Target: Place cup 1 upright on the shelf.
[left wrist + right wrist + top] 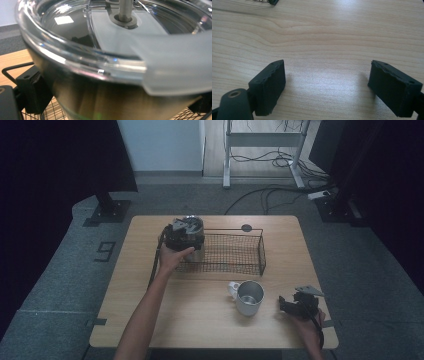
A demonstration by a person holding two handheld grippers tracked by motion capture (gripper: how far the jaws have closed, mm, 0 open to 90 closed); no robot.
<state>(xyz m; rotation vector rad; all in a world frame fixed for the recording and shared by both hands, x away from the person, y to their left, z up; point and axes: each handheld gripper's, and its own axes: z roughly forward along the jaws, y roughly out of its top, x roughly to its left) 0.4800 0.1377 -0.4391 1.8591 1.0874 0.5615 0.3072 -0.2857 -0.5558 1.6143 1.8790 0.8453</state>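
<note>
Gripping a steel tumbler (194, 236) by its sides, the left gripper (181, 236) holds it at the left end of a black wire basket (250, 265) that stands toward the far side of the wooden surface (200, 320). In the left gripper view the tumbler (105, 100) sits between the two black jaws, one pressed against its wall at lower left and the other at lower right, with the basket's mesh (53, 111) showing beneath. A clear plastic lid (75, 52) with a frosted slider caps the tumbler. Whether the tumbler's base touches the basket floor or hangs just above it cannot be told. The person's left hand (172, 257) wraps the gripper from the near side.

Nearer the person, a metal mug (248, 297) with a white handle stands upright and open-topped on the surface, just in front of the basket's right half. The right gripper (292, 305) rests low by the near right corner of the surface, close beside the mug but apart from it. In the right gripper view its jaws stand apart with bare wood grain (324, 45) between them, holding nothing.
</note>
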